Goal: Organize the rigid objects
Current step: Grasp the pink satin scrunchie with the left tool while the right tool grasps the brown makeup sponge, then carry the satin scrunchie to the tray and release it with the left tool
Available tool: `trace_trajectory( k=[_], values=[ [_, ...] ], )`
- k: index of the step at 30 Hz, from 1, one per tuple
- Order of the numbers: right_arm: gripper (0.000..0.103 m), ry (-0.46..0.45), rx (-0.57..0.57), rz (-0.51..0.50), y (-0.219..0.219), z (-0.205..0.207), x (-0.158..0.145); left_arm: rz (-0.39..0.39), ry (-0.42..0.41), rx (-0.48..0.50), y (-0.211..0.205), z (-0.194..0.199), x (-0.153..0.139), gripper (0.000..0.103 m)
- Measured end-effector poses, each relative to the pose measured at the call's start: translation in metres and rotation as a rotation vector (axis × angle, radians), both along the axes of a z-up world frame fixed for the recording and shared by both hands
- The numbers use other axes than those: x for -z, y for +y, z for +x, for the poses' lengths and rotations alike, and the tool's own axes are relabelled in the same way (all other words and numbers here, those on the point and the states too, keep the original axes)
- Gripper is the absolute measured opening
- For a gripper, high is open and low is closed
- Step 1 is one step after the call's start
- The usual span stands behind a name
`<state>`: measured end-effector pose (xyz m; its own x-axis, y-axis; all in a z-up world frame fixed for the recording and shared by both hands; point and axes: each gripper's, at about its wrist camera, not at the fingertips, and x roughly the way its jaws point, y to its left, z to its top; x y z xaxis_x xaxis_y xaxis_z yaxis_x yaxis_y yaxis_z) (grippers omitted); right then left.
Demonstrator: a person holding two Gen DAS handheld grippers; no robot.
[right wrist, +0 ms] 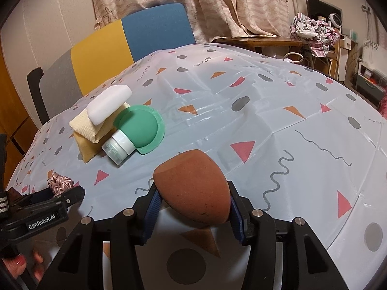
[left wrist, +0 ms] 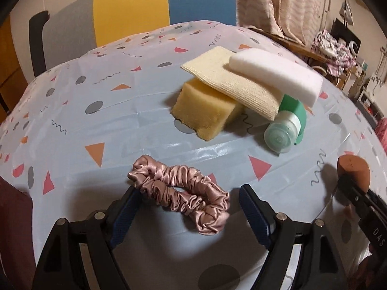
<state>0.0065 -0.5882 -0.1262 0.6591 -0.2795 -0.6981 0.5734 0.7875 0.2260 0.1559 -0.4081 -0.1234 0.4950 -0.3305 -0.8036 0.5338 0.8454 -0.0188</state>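
Observation:
A pink satin scrunchie (left wrist: 183, 193) lies on the patterned tablecloth (left wrist: 96, 111), between the fingers of my left gripper (left wrist: 188, 189). Those jaws stand wide open, and the right pad is clear of the fabric. My right gripper (right wrist: 192, 186) is shut on a brown egg-shaped makeup sponge (right wrist: 193, 186) and holds it above the cloth. That sponge also shows at the right edge of the left wrist view (left wrist: 353, 169). Further back is a pile: a yellow sponge (left wrist: 205, 113), a cream pad (left wrist: 229, 82), a white foam block (left wrist: 275, 75) and a green squeeze bottle (left wrist: 290, 118).
A chair with a grey, yellow and blue back (left wrist: 130, 7) stands behind the table. Curtains (right wrist: 217, 7) hang beyond it, and a cluttered side table (right wrist: 312, 36) is at the far right. A hand with red nails (right wrist: 19, 261) grips the left tool.

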Motion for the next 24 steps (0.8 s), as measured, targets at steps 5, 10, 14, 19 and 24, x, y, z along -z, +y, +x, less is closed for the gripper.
trace_trajectory(
  k=[5, 10, 14, 19, 24],
  values=[
    [0.052, 0.0, 0.002, -0.007, 0.001, 0.0, 0.0, -0.025, -0.007, -0.024, 0.008, 0.003, -0.001, 0.068],
    [0.052, 0.001, 0.007, -0.011, 0.002, -0.001, -0.001, -0.068, 0.002, -0.034, 0.024, 0.004, -0.004, 0.029],
    [0.052, 0.003, 0.013, -0.011, 0.001, -0.002, -0.001, -0.144, 0.037, -0.049, 0.04, 0.002, -0.005, 0.024],
    [0.052, 0.003, 0.026, -0.017, 0.0, -0.003, -0.001, -0.24, 0.089, -0.073, 0.067, -0.004, -0.005, 0.024],
    [0.052, 0.007, 0.026, -0.031, 0.001, -0.002, -0.002, -0.277, 0.107, -0.087, 0.083, -0.011, -0.004, 0.024]
  ],
)
